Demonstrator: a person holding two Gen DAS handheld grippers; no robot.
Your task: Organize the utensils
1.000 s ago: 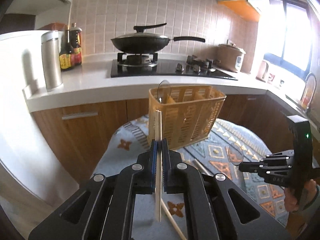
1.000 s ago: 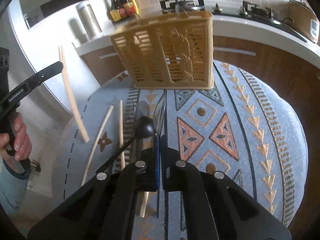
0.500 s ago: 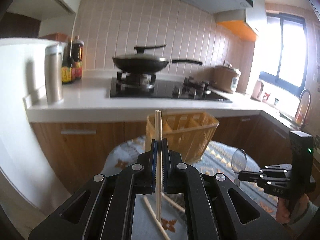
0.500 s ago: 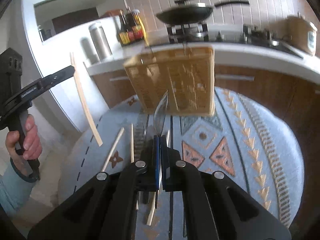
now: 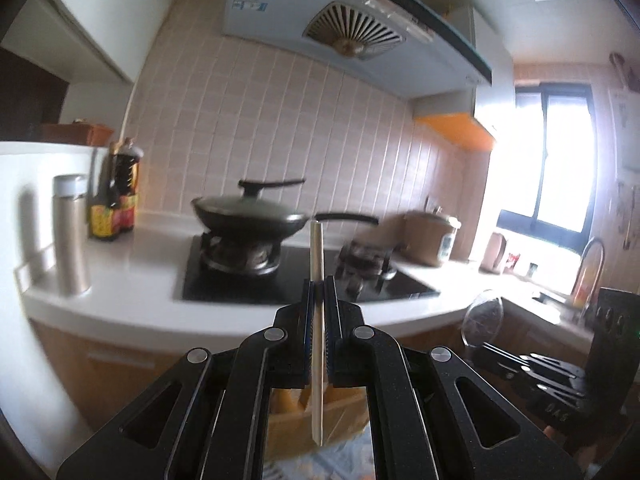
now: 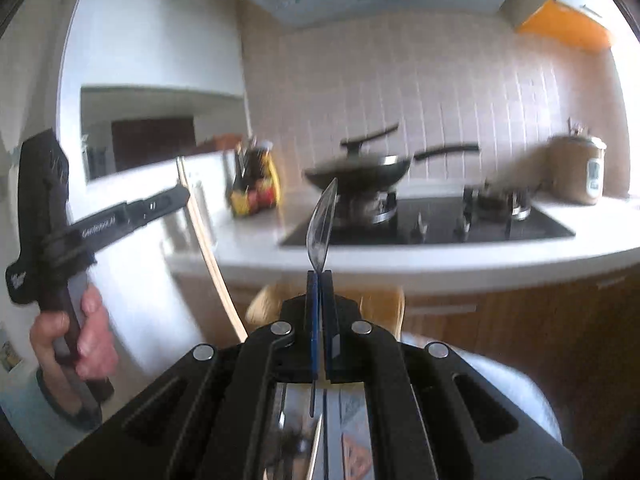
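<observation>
Raised since a second ago: both grippers now sit higher, the yellow basket (image 5: 304, 428) having dropped from mid-frame to the bottom centre of the left wrist view, behind the fingers. Left gripper (image 5: 319, 312): clamped on one upright wooden chopstick (image 5: 316, 320), centre frame, its lower tip over the basket. Right gripper (image 6: 319, 300): closed on a clear plastic spoon (image 6: 321, 226), bowl upward at centre frame before the wok (image 6: 360, 174) and hob (image 6: 432, 222).
</observation>
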